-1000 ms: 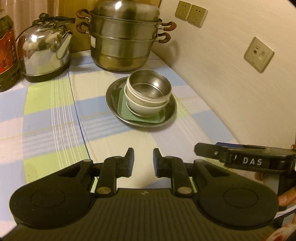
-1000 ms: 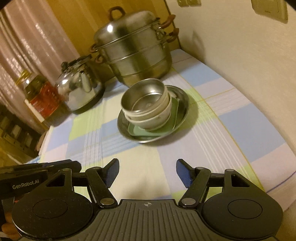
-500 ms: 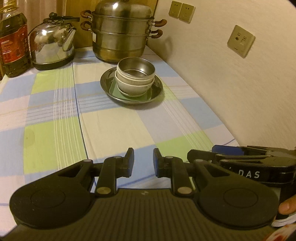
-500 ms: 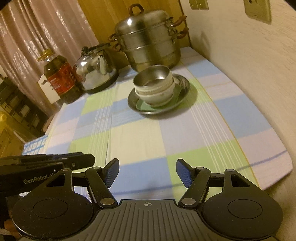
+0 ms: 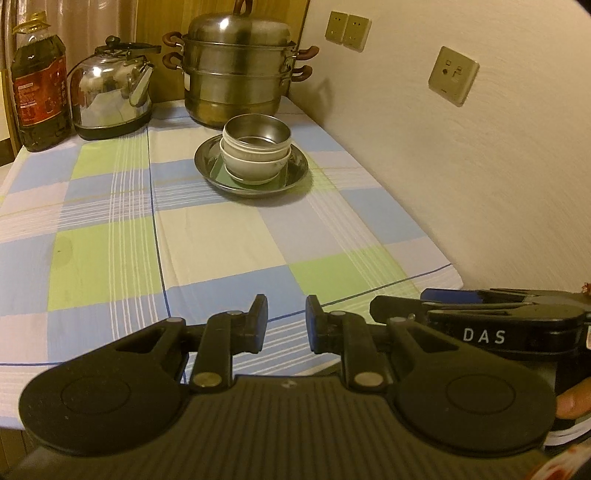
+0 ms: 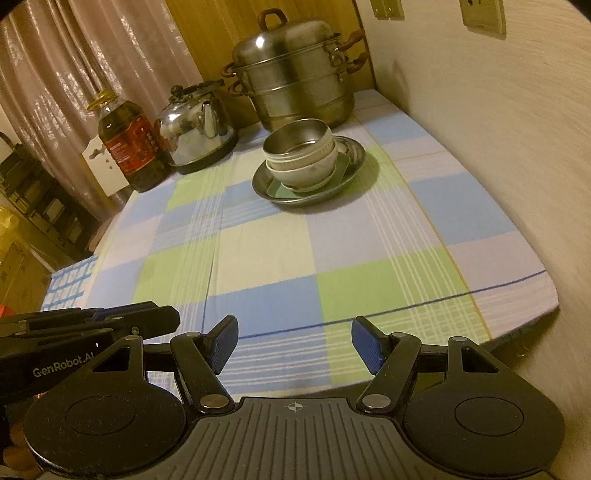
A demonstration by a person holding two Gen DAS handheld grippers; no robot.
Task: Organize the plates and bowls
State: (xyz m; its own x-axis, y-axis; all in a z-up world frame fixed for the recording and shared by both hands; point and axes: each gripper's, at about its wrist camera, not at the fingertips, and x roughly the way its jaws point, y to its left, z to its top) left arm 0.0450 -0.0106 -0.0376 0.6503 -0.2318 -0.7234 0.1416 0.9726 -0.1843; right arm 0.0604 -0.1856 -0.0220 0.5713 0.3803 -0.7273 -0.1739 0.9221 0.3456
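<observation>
— So where does the stack stand?

— Above centre in the left wrist view: a round stainless-steel plate (image 5: pixel 252 169) lies on the table with the blue, green and cream checked cloth (image 5: pixel 229 236). On the plate lies a pale green square dish (image 5: pixel 221 173), on that two nested white ceramic bowls (image 5: pixel 255 165), and a shiny steel bowl (image 5: pixel 257 134) sits in the top one, tilted a little.

— And the tongs?

— The left tongs (image 5: pixel 286 323) sit at lower centre over the near edge of the cloth, fingers parted by a narrow gap, nothing between them. The right tongs (image 6: pixel 293 341) show at lower centre of the right wrist view, spread wider, blue pads (image 6: pixel 221 343) facing inward, also holding nothing. Both are well apart from the stack.

— What stands behind it?

— A tall two-tier steel steamer pot with brown handles (image 5: pixel 238 70) at upper centre, just behind the plate. Left of it a polished steel kettle (image 5: pixel 110 99), and at the upper left a dark oil bottle with a red label (image 5: pixel 38 88).

— Anything on the wall?

— A beige wall socket (image 5: pixel 453 75) at upper right and a pair of switches (image 5: pixel 348 27) nearer the pot.
</observation>
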